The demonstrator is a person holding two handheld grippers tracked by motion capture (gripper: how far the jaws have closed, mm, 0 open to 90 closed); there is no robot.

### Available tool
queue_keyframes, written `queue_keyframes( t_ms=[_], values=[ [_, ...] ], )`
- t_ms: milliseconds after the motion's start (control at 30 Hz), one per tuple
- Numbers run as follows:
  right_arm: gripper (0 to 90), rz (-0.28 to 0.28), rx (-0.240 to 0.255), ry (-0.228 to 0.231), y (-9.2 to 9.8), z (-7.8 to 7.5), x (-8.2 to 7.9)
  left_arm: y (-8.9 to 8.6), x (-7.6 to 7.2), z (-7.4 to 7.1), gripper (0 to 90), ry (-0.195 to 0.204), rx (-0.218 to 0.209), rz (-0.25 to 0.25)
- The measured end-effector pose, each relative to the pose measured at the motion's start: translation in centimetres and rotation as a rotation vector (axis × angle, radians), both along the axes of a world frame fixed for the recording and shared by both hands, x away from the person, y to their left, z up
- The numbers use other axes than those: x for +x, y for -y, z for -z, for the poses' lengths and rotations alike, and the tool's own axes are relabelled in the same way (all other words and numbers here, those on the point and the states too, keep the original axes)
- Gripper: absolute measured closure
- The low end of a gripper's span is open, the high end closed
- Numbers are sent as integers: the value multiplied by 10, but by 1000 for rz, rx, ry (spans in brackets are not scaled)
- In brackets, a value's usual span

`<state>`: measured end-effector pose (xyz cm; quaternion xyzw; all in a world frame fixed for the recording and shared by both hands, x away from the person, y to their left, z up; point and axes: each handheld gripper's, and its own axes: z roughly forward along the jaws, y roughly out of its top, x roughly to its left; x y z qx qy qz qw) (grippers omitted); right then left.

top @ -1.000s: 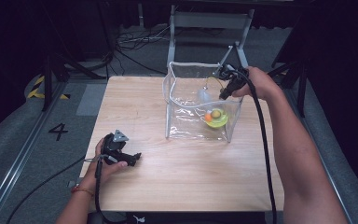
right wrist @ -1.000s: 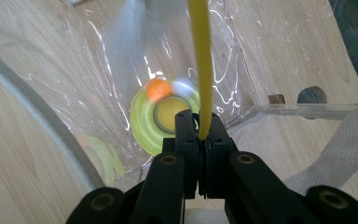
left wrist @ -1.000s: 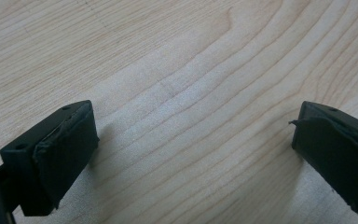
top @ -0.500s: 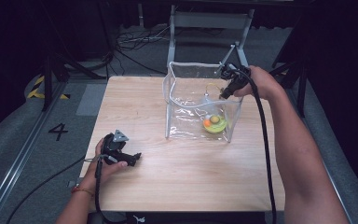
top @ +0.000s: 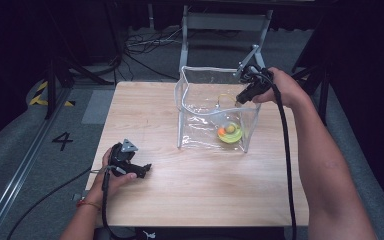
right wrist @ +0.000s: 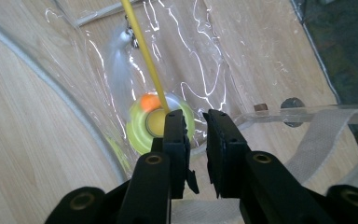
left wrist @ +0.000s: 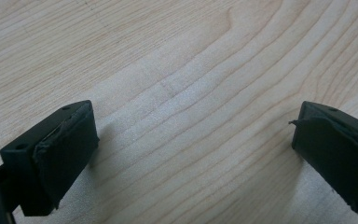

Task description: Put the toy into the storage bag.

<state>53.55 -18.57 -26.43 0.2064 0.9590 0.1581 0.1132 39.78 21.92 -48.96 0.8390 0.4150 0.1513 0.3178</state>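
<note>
My table (top: 190, 195) carries the clear bag (top: 200, 130) near its far right corner. Inside, on the bag's floor, lies the green toy (top: 230, 133); my right gripper view adds its yellow cord (right wrist: 142, 42). My right gripper (top: 240, 99) hangs above it at the rim, jaws just opening, narrow, empty. My left gripper (top: 142, 170) rests near the left edge, jaws wide.

A clear plastic bag (top: 211, 107) with white-trimmed edges is standing upright and open-topped on the far right part of the tabletop (top: 180, 175). A round yellow-green toy (top: 229, 133) with an orange ball and a yellowish centre is lying flat on the bag's bottom, toward its right wall. A thin yellow rod (right wrist: 144, 51) is slanting up from the toy, with a white tuft hanging just beside it.
</note>
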Motion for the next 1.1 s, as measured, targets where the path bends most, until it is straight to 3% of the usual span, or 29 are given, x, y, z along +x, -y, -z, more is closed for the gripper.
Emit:
queue_keyframes(
  t_ms=[300,333,400,667,1100],
  values=[
    [635,5,50,93,10,-17,-18,0,0,0,5,-1,3,2],
    [605,14,58,119,14,-21,-22,0,0,0,5,-1,3,2],
    [583,17,66,124,16,-23,-24,0,0,0,5,-1,2,2],
    [433,79,134,223,43,-36,-45,0,0,0,5,0,1,0],
    [323,116,183,285,78,-35,-72,0,0,0,5,0,0,0]
  ],
)
